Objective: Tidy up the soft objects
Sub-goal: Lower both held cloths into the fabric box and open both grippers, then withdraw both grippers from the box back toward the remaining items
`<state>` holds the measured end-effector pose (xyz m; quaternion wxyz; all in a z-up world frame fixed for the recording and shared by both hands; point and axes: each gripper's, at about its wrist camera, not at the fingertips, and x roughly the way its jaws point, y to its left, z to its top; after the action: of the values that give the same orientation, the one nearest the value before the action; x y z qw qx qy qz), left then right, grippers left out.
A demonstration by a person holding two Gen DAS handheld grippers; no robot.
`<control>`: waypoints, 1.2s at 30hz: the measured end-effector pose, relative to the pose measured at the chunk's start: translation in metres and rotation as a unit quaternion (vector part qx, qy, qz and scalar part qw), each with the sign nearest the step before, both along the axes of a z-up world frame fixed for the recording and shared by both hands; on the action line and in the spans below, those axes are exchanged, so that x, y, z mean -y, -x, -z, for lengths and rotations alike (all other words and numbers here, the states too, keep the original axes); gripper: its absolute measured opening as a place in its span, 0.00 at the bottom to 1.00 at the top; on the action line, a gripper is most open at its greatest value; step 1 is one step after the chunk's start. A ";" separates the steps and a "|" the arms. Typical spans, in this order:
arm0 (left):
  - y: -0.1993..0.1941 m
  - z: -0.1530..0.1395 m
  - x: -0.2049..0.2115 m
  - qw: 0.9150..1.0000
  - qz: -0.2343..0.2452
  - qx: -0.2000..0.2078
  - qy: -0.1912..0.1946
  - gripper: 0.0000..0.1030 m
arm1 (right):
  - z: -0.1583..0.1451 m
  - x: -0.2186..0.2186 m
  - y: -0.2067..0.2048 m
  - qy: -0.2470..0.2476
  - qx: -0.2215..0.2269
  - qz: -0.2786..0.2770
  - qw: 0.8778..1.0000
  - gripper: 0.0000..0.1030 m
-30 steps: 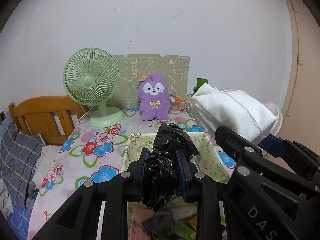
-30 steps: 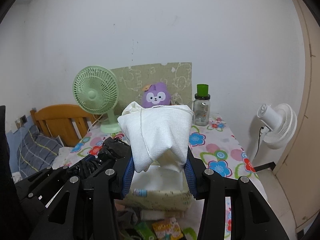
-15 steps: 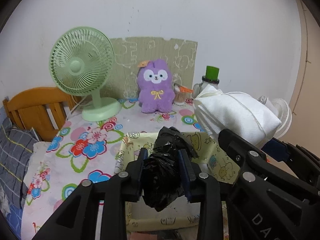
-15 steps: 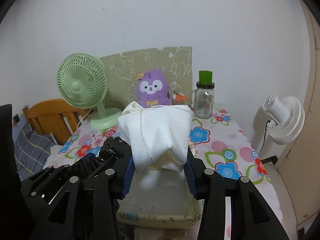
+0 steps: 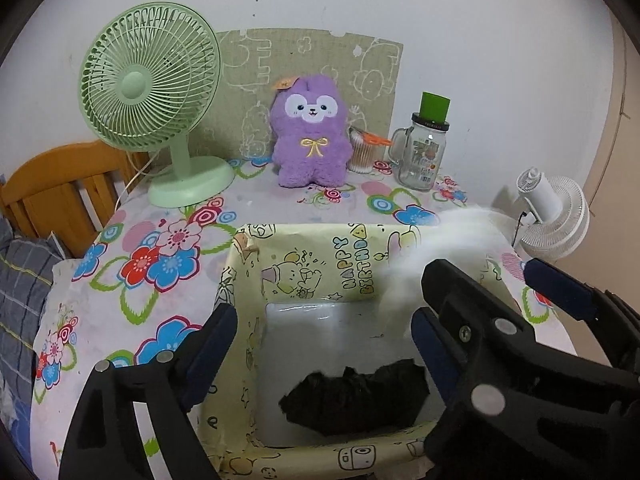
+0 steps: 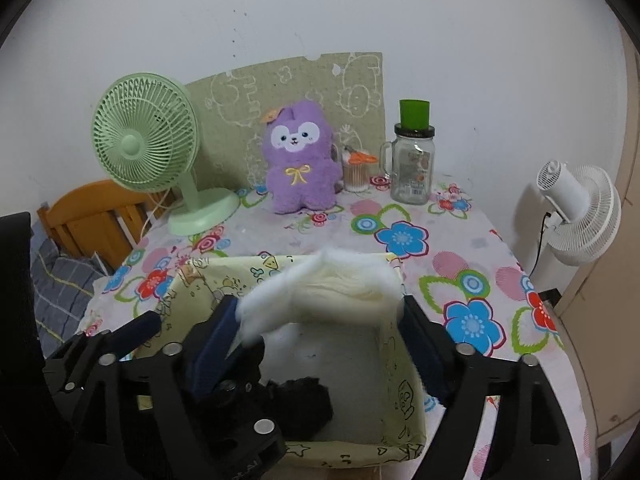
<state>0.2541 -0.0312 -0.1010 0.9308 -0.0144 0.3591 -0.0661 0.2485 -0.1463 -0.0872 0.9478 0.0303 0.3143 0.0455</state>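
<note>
A yellow cartoon-print box (image 5: 352,264) (image 6: 404,392) stands on the flowered table. A crumpled black plastic bag (image 5: 356,400) (image 6: 304,400) lies on the box floor, free of my left gripper (image 5: 320,340), whose jaws are opening wide above it. My right gripper (image 6: 320,336) is opening too. A folded white cloth (image 6: 320,292) (image 5: 440,248), blurred by motion, hangs between its pads over the box, no longer pinched. A purple plush toy (image 5: 308,132) (image 6: 298,168) sits at the back of the table.
At the back stand a green desk fan (image 5: 152,80), a glass jar with a green lid (image 5: 424,152), a cup of cotton swabs (image 5: 362,156) and a card board (image 5: 240,64). A white fan (image 6: 576,208) is off the right edge. A wooden bed frame (image 5: 52,192) lies left.
Both grippers came forward and down over the box and their jaws spread. The black bag dropped from the left gripper into the box. The white cloth slipped loose from the right gripper.
</note>
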 end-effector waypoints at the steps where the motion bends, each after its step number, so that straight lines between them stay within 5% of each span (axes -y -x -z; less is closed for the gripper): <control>1: 0.000 0.000 -0.001 1.000 0.000 0.000 -0.001 0.90 | 0.000 0.000 0.000 0.000 0.000 -0.001 1.000 0.85; 17: 0.033 -0.031 -0.002 0.999 -0.009 0.031 -0.010 1.00 | -0.027 0.003 0.034 0.007 0.036 0.006 0.999 0.99; 36: 0.116 -0.088 -0.003 0.995 -0.023 0.096 -0.017 1.00 | -0.089 0.009 0.129 0.022 0.118 0.006 0.993 1.00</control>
<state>0.1385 -0.0280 -0.0127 0.9624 -0.0006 0.2688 -0.0400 0.1196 -0.1557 0.0014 0.9789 0.0060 0.2008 0.0366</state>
